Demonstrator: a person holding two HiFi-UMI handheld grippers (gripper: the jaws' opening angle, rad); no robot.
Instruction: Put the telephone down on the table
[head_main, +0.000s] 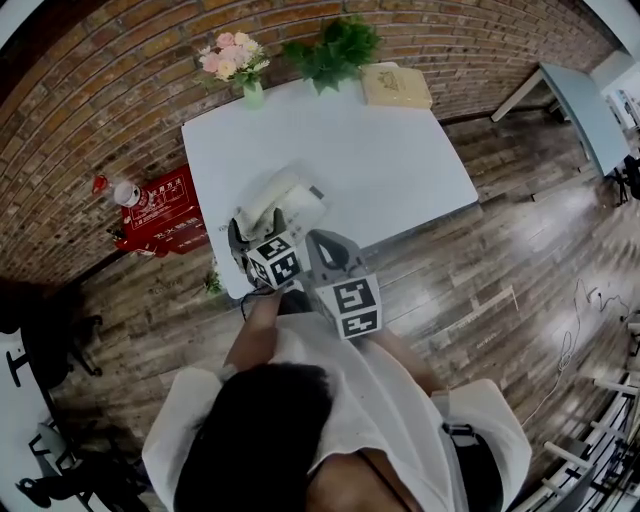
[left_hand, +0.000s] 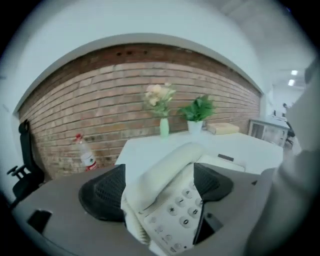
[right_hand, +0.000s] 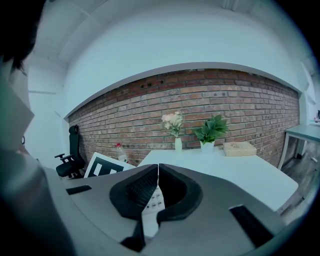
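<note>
While flowers (head_main: 230, 55), a plant (head_main: 335, 48) and a box (head_main: 397, 87) line the far edge of the otherwise open white bench (head_main: 390, 160), the telephone (head_main: 285, 203) sits at its near left corner inside the released left claw (left_hand: 159, 186), the right claw (right_hand: 158, 175) clenched.

Clothing: white short-sleeved shirt (head_main: 400, 400)
Left gripper (left_hand: 160, 192): smooth grey moulded shell, black ribbed pads (left_hand: 102, 192)
Right gripper (right_hand: 158, 186): same grey shell, black curved pads (right_hand: 140, 190)
Marker cubes (head_main: 275, 262): white faces, black square patterns
</note>
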